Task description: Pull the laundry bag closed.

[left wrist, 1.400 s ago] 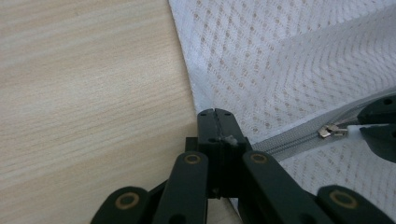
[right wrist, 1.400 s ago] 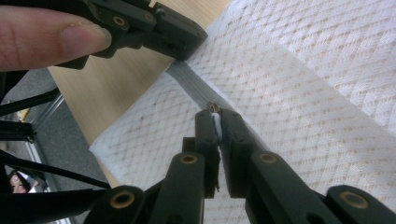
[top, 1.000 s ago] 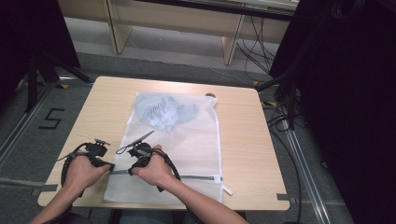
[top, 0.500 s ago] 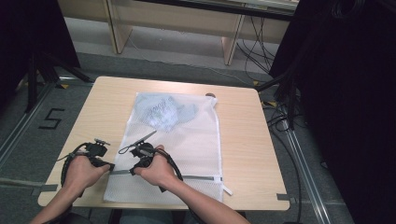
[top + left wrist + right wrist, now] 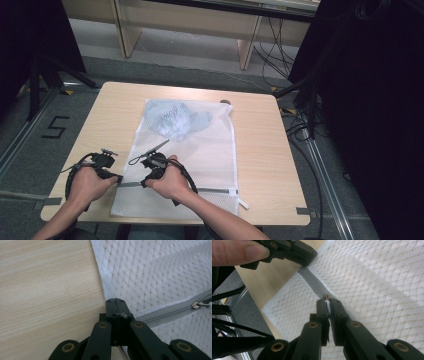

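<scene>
- A white mesh laundry bag (image 5: 190,160) is lying flat on the counter (image 5: 260,150), with a pale blue garment (image 5: 177,119) sitting inside at its far end.
- The left hand-held gripper (image 5: 115,305) is clenching the bag's near-left edge, right where the grey zipper (image 5: 165,313) begins (its jaws are pressing together on the fabric there).
- The right hand-held gripper (image 5: 327,302) is pinching the zipper's white pull tab (image 5: 327,305), with its jaws clamping tight on it.
- In the right gripper view the slider (image 5: 326,297) is sitting close to the left gripper's end of the track.
- Which stretch of the zipper is closed is hard to tell, so I am judging the zipping as barely begun or else nearly finished at this end.
- Loading the garment is looking done; what is remaining, I think, is running the slider along the track while the left grip is anchoring the bag.
</scene>
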Demonstrator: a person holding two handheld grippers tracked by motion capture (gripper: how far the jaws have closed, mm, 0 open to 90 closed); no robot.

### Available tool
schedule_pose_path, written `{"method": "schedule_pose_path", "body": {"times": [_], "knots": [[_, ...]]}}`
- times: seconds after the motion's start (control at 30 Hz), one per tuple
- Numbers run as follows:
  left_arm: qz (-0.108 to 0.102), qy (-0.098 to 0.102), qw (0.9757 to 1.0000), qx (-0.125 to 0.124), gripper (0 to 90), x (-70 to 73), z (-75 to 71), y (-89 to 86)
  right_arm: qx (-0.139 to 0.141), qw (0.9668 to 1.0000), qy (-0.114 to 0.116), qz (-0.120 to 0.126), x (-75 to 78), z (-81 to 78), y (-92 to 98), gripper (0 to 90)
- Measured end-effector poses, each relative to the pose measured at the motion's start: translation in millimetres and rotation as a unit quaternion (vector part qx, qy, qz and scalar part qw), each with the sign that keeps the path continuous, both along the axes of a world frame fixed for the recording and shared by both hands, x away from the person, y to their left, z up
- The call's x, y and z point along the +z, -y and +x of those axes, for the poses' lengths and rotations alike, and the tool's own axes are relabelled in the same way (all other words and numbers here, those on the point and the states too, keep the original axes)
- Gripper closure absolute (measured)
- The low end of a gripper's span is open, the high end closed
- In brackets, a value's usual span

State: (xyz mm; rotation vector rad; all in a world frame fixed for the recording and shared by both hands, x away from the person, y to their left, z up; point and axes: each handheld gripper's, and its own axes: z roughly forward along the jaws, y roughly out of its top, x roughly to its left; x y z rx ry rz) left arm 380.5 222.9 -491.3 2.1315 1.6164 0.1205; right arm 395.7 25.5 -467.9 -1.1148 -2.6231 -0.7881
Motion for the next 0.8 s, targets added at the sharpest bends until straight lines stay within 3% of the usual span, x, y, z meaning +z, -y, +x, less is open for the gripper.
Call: {"method": "schedule_pose_path", "body": {"times": [0.03,0.17,0.23,0.47,0.57,0.67,0.77,0.8], "knots": [[-0.001,0.001,1.0,0.001,89.9,-0.2,0.0,0.0,0.0,1.0,0.008,-0.004,1.1,-0.3,1.0,87.1],[-0.001,0.001,1.0,0.001,89.9,-0.2,0.0,0.0,-0.008,0.9999,0.001,-0.008,2.1,-1.1,2.0,87.1],[-0.002,0.0,1.0,0.001,89.9,-0.2,0.0,-0.2,0.004,0.9999,0.009,-0.006,2.1,0.3,3.6,87.1],[-0.002,0.001,1.0,0.001,89.9,-0.3,0.0,-0.2,-0.006,0.9999,-0.002,-0.009,3.5,-0.6,7.4,87.1],[-0.002,0.001,1.0,0.001,89.9,-0.2,0.0,-0.2,-0.001,1.0,0.008,-0.005,2.6,0.2,9.2,87.1],[-0.002,0.001,1.0,0.001,89.9,-0.2,0.0,-0.2,-0.006,0.9999,-0.004,-0.008,4.1,-1.0,10.0,87.1],[-0.002,0.001,1.0,0.001,89.9,-0.3,-0.1,-0.3,0.003,0.9999,0.008,-0.006,2.8,0.8,12.1,87.1],[-0.002,0.001,1.0,0.001,89.9,-0.3,-0.1,-0.3,-0.006,1.0,-0.001,-0.007,3.4,-0.1,12.2,87.1]]}}
